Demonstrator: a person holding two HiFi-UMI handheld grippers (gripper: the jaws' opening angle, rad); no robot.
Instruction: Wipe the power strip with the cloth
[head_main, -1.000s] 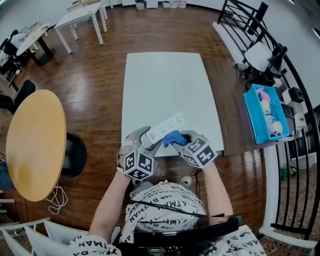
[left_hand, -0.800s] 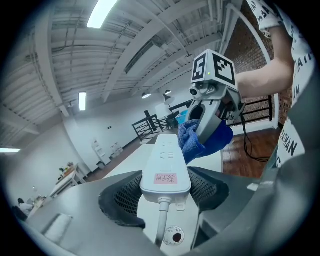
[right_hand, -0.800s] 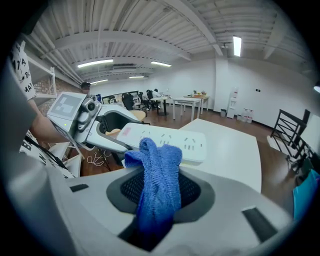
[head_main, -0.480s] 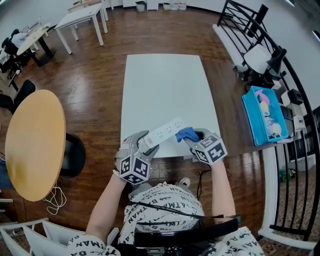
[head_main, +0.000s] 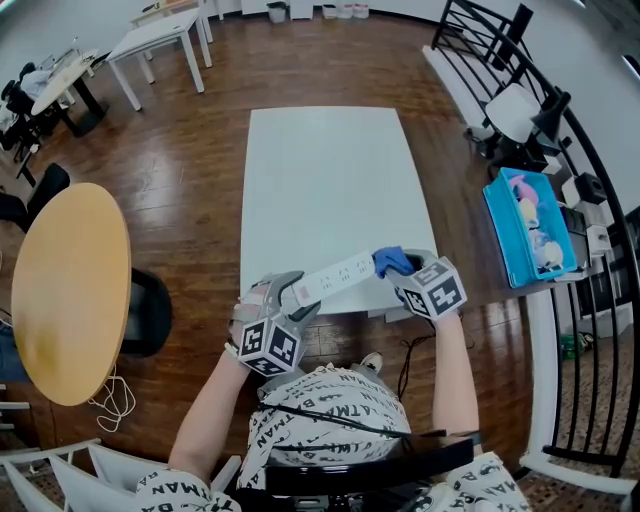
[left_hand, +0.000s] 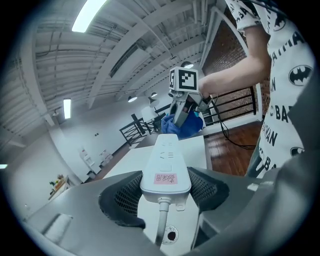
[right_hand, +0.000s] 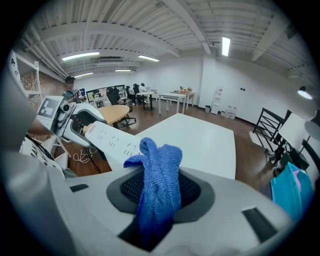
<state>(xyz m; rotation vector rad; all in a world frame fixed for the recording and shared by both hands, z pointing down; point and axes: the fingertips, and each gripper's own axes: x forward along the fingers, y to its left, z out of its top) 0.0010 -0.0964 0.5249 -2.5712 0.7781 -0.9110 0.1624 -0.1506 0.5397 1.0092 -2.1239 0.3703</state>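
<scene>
White bench (head_main: 330, 170) | my left tongs (left_hand: 165, 186) clamp cord end of power strip (head_main: 335, 277) | my right tongs (right_hand: 160, 189) pinch cloth (right_hand: 159, 172) at its far end

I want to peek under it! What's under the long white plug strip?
The white table lies below the power strip, which the left tool holds by its cord end. The strip hides its own underside and the table patch beneath.

Wood floor (head_main: 200, 150), white table (head_main: 330, 180), round tan table (head_main: 70, 290) (black railing (head_main: 480, 25) beyond)
</scene>
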